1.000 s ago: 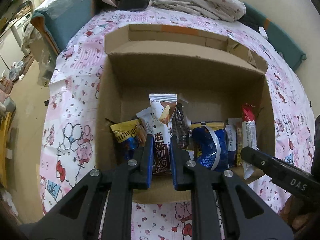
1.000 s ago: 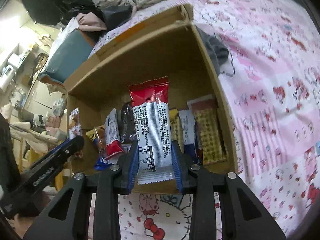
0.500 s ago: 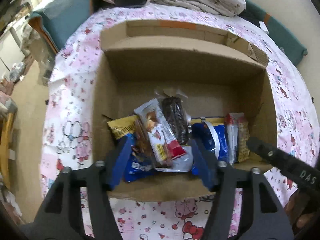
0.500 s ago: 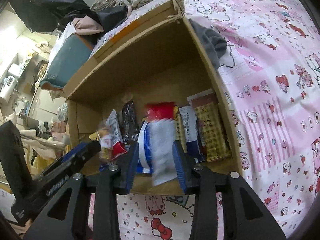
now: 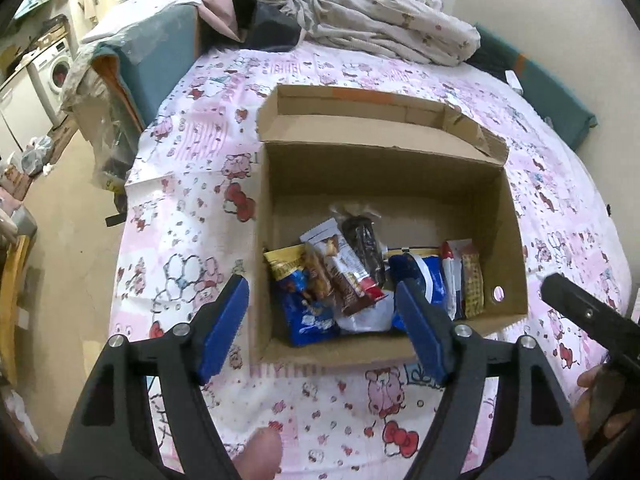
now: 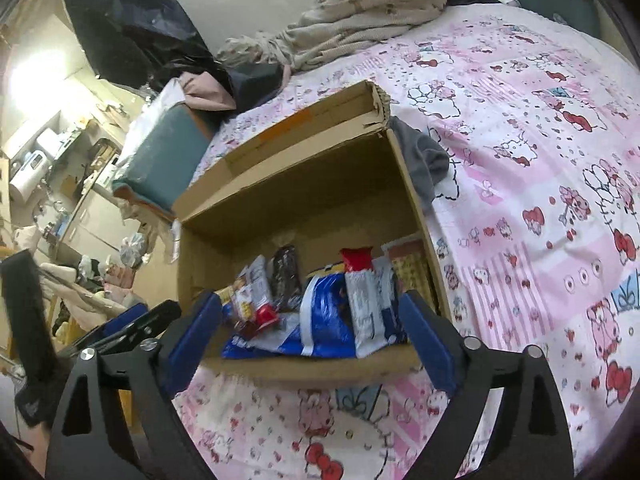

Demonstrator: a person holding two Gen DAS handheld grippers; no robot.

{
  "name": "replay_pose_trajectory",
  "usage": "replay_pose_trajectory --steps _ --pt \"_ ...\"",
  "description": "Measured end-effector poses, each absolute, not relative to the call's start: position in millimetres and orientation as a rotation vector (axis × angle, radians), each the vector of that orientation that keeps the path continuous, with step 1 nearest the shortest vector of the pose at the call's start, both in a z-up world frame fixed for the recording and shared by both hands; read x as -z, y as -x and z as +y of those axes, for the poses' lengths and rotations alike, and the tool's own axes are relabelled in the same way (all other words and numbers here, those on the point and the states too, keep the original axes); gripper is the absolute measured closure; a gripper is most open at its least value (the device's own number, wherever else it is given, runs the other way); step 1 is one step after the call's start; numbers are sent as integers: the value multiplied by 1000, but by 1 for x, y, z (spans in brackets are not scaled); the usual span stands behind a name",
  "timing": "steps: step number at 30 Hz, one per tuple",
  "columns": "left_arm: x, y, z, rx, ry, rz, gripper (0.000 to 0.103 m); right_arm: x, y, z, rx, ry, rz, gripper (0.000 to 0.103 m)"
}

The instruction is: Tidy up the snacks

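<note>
An open cardboard box (image 5: 384, 172) (image 6: 296, 200) stands on the pink bedspread and holds several snack packs along its near wall. Among them are a white and brown bar (image 5: 340, 268), a dark chocolate pack (image 5: 364, 240), a blue bag (image 5: 420, 280) (image 6: 324, 316) and a red-topped white pack (image 6: 364, 304). My left gripper (image 5: 324, 328) is open and empty, above the box's near edge. My right gripper (image 6: 312, 336) is open and empty, just in front of the box; it also shows in the left wrist view (image 5: 584, 316).
The pink cartoon-print bedspread (image 5: 192, 208) (image 6: 540, 160) surrounds the box. A crumpled blanket (image 5: 380, 32) and dark clothes lie at the far end. A teal cushion (image 5: 160, 60) sits at the far left. A grey cloth (image 6: 424, 160) lies beside the box's right wall.
Both grippers opened and let go of their packs, which now lie in the box. Both grippers have pulled back and up from the box.
</note>
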State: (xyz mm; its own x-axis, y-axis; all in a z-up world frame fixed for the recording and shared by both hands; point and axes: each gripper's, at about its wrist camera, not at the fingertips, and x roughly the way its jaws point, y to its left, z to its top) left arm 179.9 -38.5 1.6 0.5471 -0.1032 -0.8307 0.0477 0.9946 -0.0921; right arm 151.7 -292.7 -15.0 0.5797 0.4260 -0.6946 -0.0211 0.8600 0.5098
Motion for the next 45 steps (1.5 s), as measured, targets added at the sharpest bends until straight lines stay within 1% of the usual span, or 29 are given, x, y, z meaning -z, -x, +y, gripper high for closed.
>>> replay_pose_trajectory --steps 10,12,14,16,17,18,19,20,32,45 --pt "-11 -127 -7 60 108 921 30 4 -112 -282 -258 -404 885 9" --pt "-10 -117 -4 48 116 908 28 4 -104 -280 -249 -393 879 9" --pt "-10 -109 -1 35 130 891 22 4 -97 -276 -239 -380 874 9" --pt "-11 -101 0 26 130 866 19 4 -90 -273 -231 -368 868 8" --pt "-11 -98 0 21 124 849 15 5 -86 -271 -228 -362 863 7" --pt "-11 -95 0 21 120 838 12 5 -82 -269 -222 -353 855 3" --pt "-10 -94 -1 26 120 834 3 5 -79 -267 -217 -344 845 0" --pt "-9 -94 -1 36 124 831 0 6 -76 -265 -215 -332 838 0" --pt "-6 -93 -10 13 42 778 0 8 -76 -247 -135 -182 758 0" --pt "4 -96 -11 33 69 821 0 7 -80 -242 -122 -153 746 0"
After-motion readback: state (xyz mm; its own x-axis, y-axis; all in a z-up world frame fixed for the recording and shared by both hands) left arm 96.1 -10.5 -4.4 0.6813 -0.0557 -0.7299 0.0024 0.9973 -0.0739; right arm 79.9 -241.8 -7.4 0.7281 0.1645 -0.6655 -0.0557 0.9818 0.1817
